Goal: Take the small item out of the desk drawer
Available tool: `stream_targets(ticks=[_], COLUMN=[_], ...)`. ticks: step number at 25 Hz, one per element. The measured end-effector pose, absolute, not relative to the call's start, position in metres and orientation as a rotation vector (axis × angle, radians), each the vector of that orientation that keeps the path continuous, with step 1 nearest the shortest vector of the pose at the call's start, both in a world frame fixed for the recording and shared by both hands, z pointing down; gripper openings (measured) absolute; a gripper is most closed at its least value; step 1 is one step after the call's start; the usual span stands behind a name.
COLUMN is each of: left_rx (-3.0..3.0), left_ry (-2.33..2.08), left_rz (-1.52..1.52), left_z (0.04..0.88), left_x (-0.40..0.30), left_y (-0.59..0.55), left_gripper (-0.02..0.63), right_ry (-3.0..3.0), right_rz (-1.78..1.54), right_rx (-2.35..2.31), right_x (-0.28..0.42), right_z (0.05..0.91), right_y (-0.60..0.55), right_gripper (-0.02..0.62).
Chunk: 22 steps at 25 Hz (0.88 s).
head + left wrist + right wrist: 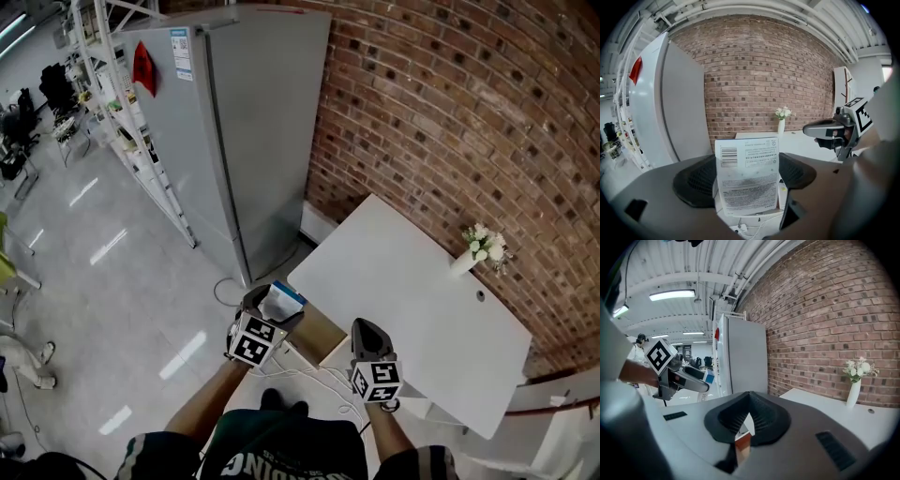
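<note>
In the head view your left gripper (267,309) is clenched on the small box (281,300), white with a blue end. You hold it just above the brown drawer (319,336), which stands open at the near corner of the white desk (412,281). Your right gripper (368,330) hovers beside it over the desk edge, carrying nothing. The lift-out looks all but done. What remains, I judge, is to carry the box clear and set it on the desk, well away from the flower vase (466,261). The sticker on the grey fridge (253,131) is too small to read.

In the left gripper view the box fills the gap, pinched upright between both pads, with white cables (750,228) below it. Its face shows a barcode at top left and blocks of fine print; none of it is legible. The right gripper shows off to the side, its cube bearing a black square marker.

In the right gripper view the jaws meet at their tips with nothing between them. Only a sliver of the brown drawer shows underneath. The left gripper appears across the way, the blue end of the box poking out.
</note>
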<state>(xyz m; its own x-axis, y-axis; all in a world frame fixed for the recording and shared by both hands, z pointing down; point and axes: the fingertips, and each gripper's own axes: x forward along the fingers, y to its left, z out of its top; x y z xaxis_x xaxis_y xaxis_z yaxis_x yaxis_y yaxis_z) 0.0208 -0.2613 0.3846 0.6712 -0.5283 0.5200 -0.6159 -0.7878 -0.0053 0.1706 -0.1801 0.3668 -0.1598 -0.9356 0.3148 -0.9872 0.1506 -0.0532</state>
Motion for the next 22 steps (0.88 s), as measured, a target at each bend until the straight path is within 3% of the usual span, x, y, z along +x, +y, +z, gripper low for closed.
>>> stream_targets(ticks=[22], left_rx=[2.767], left_ry=[-0.870], left_rz=[0.778], left_z=[0.382], left_x=[0.019], left_y=[-0.247], left_gripper=[0.426], right_ry=[-2.205], right_rz=[0.386], right_rx=[1.908], right_x=[0.150], right_z=[0.374], right_y=[-0.169], right_gripper=[0.023])
